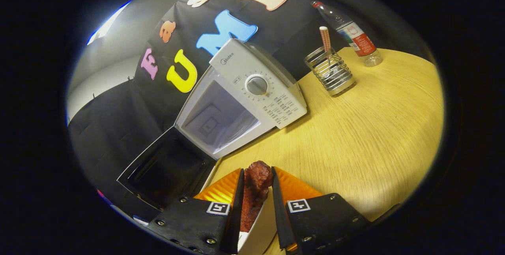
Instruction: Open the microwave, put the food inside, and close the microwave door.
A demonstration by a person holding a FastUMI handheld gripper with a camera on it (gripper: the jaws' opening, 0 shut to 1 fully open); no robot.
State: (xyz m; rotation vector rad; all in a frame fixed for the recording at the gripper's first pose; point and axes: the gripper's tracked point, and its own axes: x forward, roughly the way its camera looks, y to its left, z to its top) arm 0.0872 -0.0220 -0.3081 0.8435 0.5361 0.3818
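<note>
— Jaws first: what are they doing?

— Clenched on the food (256,192), a reddish-brown chunk pinched between both fingers of the gripper (256,186), its top poking out just past their tips, above the edge of a white dish (258,231).

— And the microwave (244,97)?

— It stands on the tabletop (355,136) ahead of the fingers, already open. Its door (165,172) is swung wide to one side, and the pale cavity (219,119) looks bare.

— So how far along?

— Opening seems done and the food is picked up. Carrying it into the cavity, letting go, and shutting the door are still left, I'd judge.
</note>
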